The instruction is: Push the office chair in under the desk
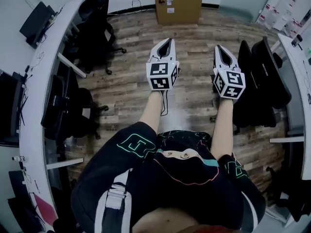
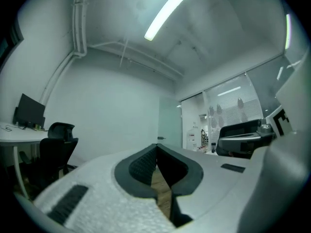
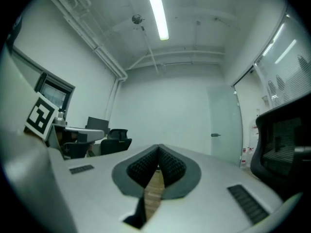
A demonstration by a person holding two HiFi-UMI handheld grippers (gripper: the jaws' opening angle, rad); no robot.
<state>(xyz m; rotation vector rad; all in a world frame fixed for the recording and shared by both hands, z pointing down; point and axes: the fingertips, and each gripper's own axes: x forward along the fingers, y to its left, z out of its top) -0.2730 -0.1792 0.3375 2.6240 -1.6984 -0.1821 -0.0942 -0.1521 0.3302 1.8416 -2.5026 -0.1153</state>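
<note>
It is hard to pick out the office chair to push, because a few black chairs stand here. The nearest chair (image 1: 265, 76) is at about 3 o'clock from the person, just beside the right gripper (image 1: 220, 48). The right desk (image 1: 297, 67) is behind it. A second chair (image 1: 68, 108) sits at 9 o'clock and a third chair (image 1: 95, 25) at 11 o'clock. Both are by the long left desk (image 1: 33, 106).

Both hands are held out in front, over the wood floor (image 1: 126, 86). The right gripper is pinched tight with nothing in it. The left gripper (image 1: 167, 41) is pinched tight and empty too. Neither one touches a chair yet.

What could go wrong? The chairs likely roll on wheels. A push on one side could make the chair spin or roll crooked. A hard shove could bang it into the desk and shake the things on top. The thin closed tips could slip off the chair's back. The person could also pick the wrong chair. The cardboard box (image 1: 178, 4) at 12 o'clock is well away.
</note>
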